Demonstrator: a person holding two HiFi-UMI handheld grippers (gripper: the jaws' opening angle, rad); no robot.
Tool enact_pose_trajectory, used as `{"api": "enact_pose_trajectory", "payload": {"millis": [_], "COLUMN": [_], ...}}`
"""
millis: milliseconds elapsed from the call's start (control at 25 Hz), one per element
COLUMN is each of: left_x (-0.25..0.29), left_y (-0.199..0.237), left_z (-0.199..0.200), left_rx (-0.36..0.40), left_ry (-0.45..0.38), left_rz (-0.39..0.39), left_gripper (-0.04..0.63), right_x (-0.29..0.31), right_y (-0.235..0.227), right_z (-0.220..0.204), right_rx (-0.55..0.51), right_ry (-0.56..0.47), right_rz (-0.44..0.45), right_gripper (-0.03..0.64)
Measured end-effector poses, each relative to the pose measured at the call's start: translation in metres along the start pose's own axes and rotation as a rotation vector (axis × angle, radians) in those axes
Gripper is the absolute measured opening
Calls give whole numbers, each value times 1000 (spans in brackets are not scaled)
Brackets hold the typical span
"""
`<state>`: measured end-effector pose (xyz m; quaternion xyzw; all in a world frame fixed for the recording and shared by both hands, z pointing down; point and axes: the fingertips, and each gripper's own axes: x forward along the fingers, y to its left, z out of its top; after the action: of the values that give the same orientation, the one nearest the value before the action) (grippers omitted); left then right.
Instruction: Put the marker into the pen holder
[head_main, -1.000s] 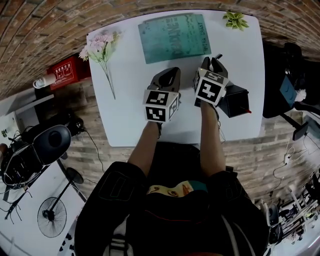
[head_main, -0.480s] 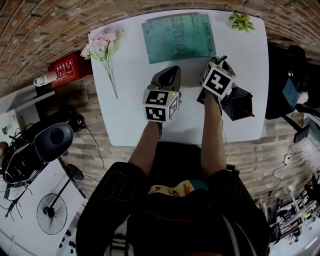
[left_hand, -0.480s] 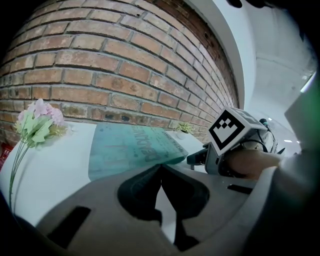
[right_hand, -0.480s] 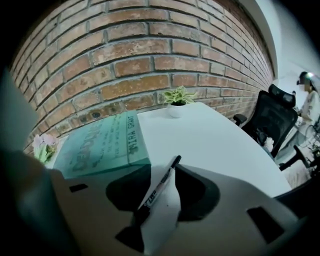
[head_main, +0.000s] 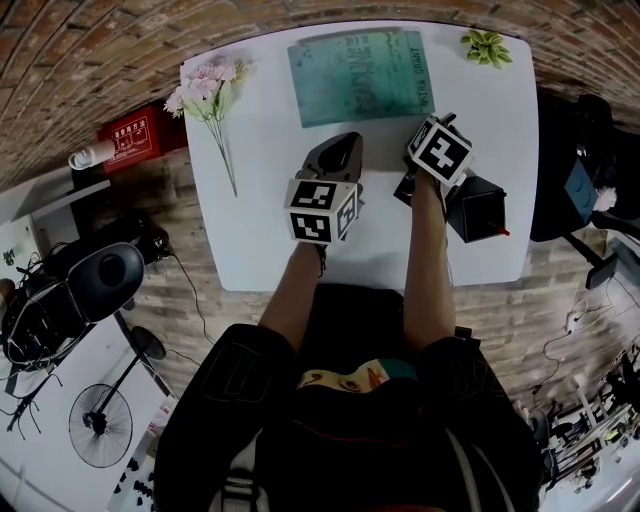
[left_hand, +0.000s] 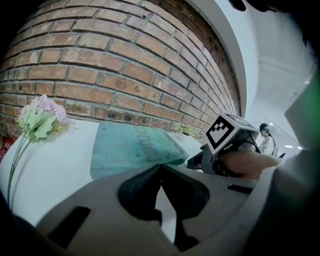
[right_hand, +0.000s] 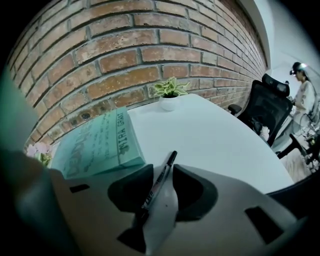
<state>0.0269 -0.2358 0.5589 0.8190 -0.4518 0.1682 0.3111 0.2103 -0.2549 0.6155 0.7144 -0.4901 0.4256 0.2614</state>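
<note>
From my seat, a bunch of pink flowers (head_main: 205, 85) lies at the far left of the white table (head_main: 260, 220), stems pointing towards the near edge. Next along, at the back, a teal book (head_main: 360, 75) lies flat.

In front of the book hangs the left gripper (left_hand: 160, 169). Its 2 jaws meet at the tips and there is nothing between them, only bare table beyond.

Further right is the right gripper (right_hand: 163, 170), tipped steeply down at the tabletop. Its jaws have just swung wide and eased back a touch. They stand apart, and the marker (right_hand: 157, 182) lies lengthwise in the gap. It sits close along the left jaw with its cap end poking past the tips towards the book. I see no pad pressing on it.

Just right of that gripper, the black pen holder (head_main: 478, 205) stands near the table's right edge. A small potted plant (head_main: 487, 45) sits in the far right corner.
</note>
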Motion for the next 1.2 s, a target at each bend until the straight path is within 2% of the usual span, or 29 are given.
{"api": "enact_pose_trajectory", "payload": {"millis": [200,440,800,1200], "left_x": [-8,-24,-40,-52], "left_y": [-2,-3,-19,-47], "left_z": [2,9,6,4], "left_rx": [4,-2,-19,-25], "left_ry": [-12,-45,-79,-124], "left_rz": [10,20,13,4], "left_gripper": [8,8,8,8], "right_x": [-3,-14,-53,-113], "right_y": [6,18,37,51], "right_z": [-6,-18,-35,-28], "right_rx": [-13,3,-74,-156], "right_ry": [19,28,-52,-222], "right_rz": [24,123,266,504], "right_gripper": [46,46,46,46]}}
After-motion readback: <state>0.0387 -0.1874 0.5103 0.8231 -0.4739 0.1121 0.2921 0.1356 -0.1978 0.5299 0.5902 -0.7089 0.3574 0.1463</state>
